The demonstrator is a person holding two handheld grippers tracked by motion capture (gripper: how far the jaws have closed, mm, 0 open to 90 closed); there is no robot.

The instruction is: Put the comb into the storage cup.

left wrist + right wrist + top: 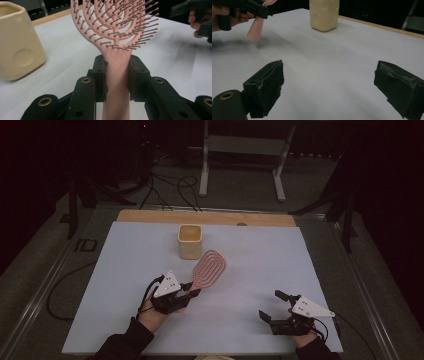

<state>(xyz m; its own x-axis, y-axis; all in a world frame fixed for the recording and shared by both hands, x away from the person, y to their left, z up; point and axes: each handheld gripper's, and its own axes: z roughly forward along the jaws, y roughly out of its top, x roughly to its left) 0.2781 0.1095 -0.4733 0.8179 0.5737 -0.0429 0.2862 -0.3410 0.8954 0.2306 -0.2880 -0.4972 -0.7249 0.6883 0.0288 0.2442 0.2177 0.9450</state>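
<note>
Beside the pink hairbrush, the cream cup seems empty.

Both tongs black w/ brass-ringed screw holes – left tongs, right tongs; grey 3-cornered plates on top, black cables, dark sleeves.

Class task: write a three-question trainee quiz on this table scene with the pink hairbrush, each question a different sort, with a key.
1. True or false: the left tool is shut on the handle of the pink hairbrush.
2. Which stands nearest the brush head in the high view? A) the cream square cup B) the right tool C) the table's wooden edge
3. Fill in: the right tool's jaws stand ____ with nothing between them.

Key: 1 true; 2 A; 3 open
</note>
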